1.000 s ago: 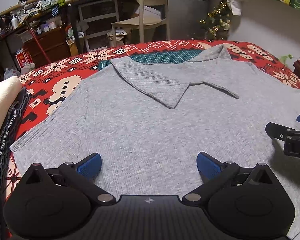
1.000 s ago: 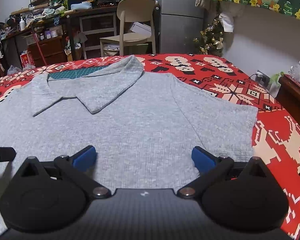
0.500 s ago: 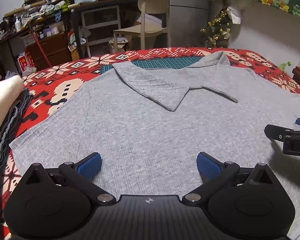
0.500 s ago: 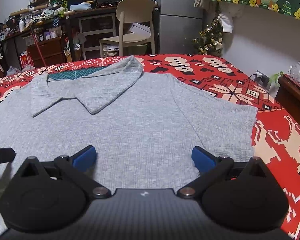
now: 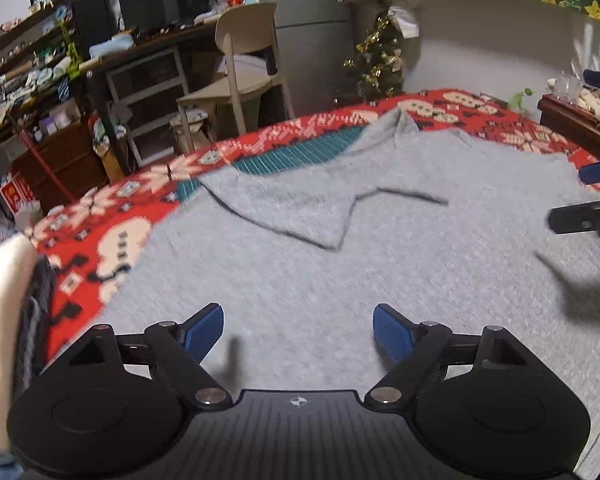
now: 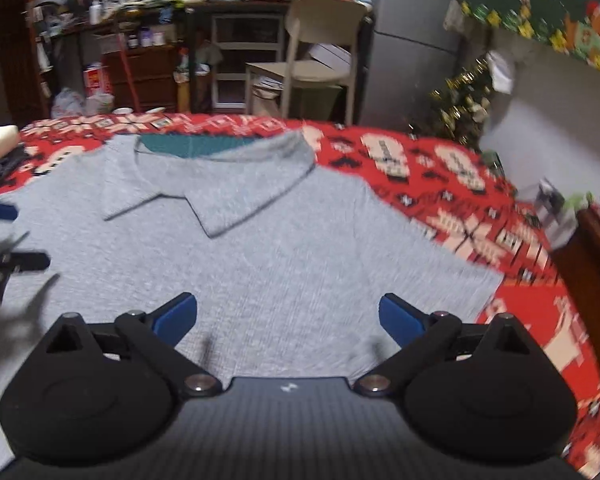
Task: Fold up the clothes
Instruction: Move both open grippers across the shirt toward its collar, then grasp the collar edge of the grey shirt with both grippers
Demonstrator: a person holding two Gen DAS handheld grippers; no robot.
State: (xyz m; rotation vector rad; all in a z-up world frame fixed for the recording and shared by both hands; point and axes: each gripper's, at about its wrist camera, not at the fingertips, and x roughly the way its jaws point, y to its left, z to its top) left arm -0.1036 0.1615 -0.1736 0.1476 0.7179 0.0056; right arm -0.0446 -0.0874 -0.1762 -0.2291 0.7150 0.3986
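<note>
Cluttered room behind us: a beige chair (image 5: 244, 60) at a dark desk (image 5: 148, 52), a small decorated tree (image 5: 378, 60) by the grey wall. We work over a red patterned blanket (image 5: 112, 232) with a strip of green mat (image 5: 284, 156) showing under the collar. We see the grey collared shirt (image 5: 300, 256) lying flat and spread out on the blanket, collar at the far side, one short sleeve reaching toward the right edge in the right wrist view. Our left gripper (image 5: 298, 330) hangs over the shirt's lower part, jaws apart with nothing between them but bare fabric below; they have just been closing somewhat. Our right gripper (image 6: 288, 320) also stands wide, nothing held, over the shirt near its right sleeve. Folded cream and dark clothes (image 5: 8, 304) sit stacked at the left edge. Both views are motion-blurred.
</note>
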